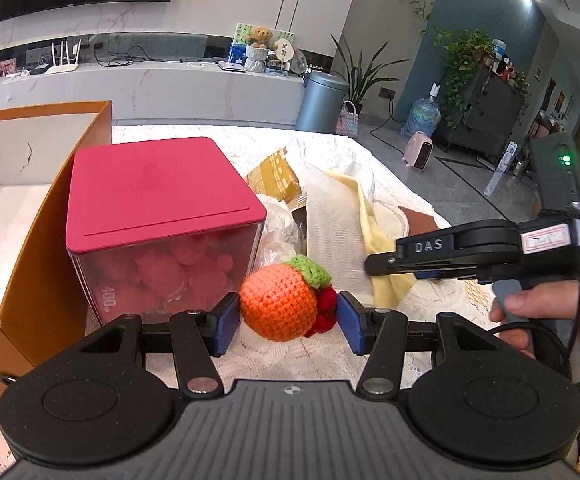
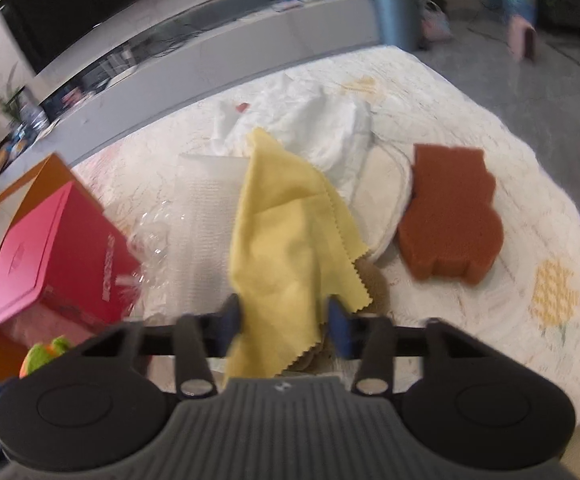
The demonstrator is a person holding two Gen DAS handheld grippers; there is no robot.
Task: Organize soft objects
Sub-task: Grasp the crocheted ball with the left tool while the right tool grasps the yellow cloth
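The left wrist view shows the left gripper (image 1: 288,318) low in the middle of the frame, its blue pads closed on a crocheted orange toy (image 1: 279,301) with a green top and red berries. Only this view shows the open orange cardboard box (image 1: 46,216) at the left edge; the part of its white inside that shows is bare. Just right of it stands a clear container with a pink lid (image 1: 162,184), packed with pink soft things. At the right edge a hand (image 1: 550,312) holds the right gripper from the side.

The right wrist view, which is blurred, shows what the other largely hides: a brown sponge (image 2: 450,216) lying flat at centre right on the lace tablecloth (image 2: 490,100), a white pad (image 2: 386,196) touching its left side, and crumpled white cloth (image 2: 310,120) above. The right gripper (image 2: 286,324) sits low in the middle, with a yellow cloth (image 2: 286,236) hanging between its blue fingers (image 2: 340,330); the right finger stands apart from the fabric, so the jaws look parted, not pinching. The pink-lidded container appears at lower left, tilted in the frame.
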